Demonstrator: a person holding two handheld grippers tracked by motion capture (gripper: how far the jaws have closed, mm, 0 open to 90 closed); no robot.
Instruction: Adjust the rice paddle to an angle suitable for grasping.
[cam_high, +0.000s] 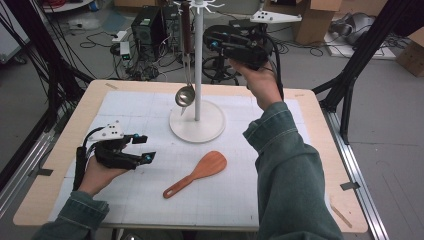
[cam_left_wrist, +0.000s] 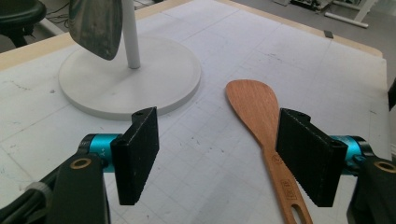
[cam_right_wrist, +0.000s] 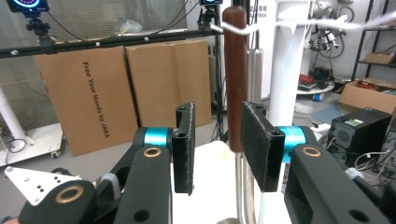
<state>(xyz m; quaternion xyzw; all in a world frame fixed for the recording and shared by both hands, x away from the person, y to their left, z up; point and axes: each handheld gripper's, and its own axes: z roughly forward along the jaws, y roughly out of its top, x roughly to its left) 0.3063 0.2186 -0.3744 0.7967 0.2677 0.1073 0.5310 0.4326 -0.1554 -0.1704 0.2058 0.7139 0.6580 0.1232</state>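
My work here, as I judge it, is to hang the kitchen tools on the white metal stand with a round base (cam_high: 196, 128), and about half of it looks done. The steel ladle with a dark brown wooden handle (cam_high: 186, 60) already hangs from one of the white hooks at the top of the stand, its bowl close above the base and just beside the pole. In the right gripper view I see its handle (cam_right_wrist: 234, 70) hooked over the white arm, upright and free. My right gripper (cam_high: 218, 41) is up near this handle; its jaws stand apart with a clear gap, and the pads do not press on the handle, which stands just behind the gap. So I judge that the ladle carries its own weight on the hook. What is left is the flat wooden spatula with a slot in its handle (cam_high: 196, 173), which lies on the white gridded mat (cam_high: 125, 115) between the base and the near edge of the table. My left gripper (cam_high: 142, 148) rests low on the mat, well to the left of the spatula. Its jaws are wide open and hold nothing; in the left gripper view the spatula (cam_left_wrist: 259, 109) lies ahead, near the right pad but not touching it.
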